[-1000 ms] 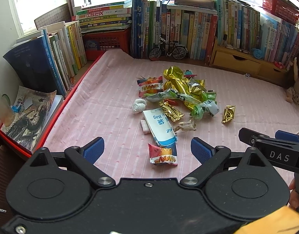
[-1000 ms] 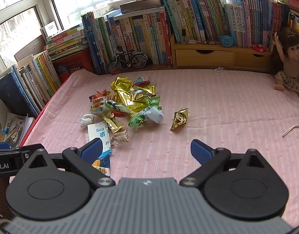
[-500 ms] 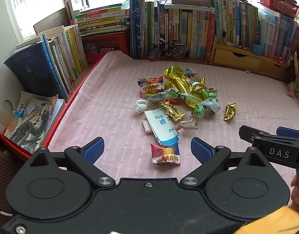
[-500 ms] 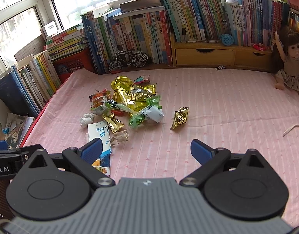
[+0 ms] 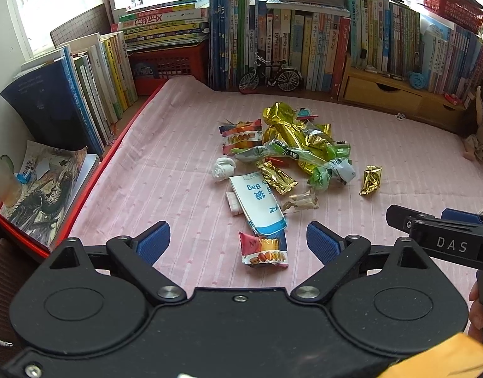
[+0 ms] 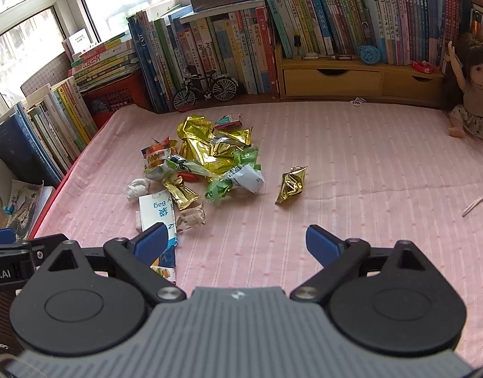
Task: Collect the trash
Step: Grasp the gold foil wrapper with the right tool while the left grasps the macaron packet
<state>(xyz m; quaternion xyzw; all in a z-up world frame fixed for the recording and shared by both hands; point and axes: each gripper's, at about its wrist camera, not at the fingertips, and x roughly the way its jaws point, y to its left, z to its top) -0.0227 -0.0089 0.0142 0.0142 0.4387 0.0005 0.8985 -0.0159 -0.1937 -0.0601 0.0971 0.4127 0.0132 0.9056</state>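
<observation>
1. Pink striped cloth (image 5: 165, 170) covers the surface where the trash lies uncollected; nothing appears picked up yet, so by the look of it the task stands at its very start.

2. At the left edge of the litter sits a crumpled white wad (image 5: 223, 169), just beside the white-and-blue bag (image 5: 257, 203) printed "Bag", with an orange snack wrapper (image 5: 263, 249) touching the bag's near end.

3. The left gripper (image 5: 238, 242) hovers low over that orange wrapper, jaws spread wide and holding nothing; this looks like the likeliest first pick.

4. At centre, the main heap of gold foil (image 5: 292, 132) and green wrappers (image 5: 292, 154) overlaps so heavily that a count of pieces is not possible; a second orange wrapper (image 5: 241, 135) lies at its left side.

5. A clear wrapper (image 5: 299, 201) rests near the bag's right side, its contents hard to make out.

6. To the right, 1 gold foil wrapper (image 6: 291, 184) lies apart from the heap, ahead of the right gripper (image 6: 238, 242), whose jaws are also spread and empty.

7. No bin or bag to receive the trash shows in either view, so where the litter is meant to go cannot be told.

8. A doll (image 6: 471, 94) sits at the far right, cut off by the frame in the left wrist view; only fingertips of the person's hand (image 5: 476, 310) show at that view's right edge.
</observation>
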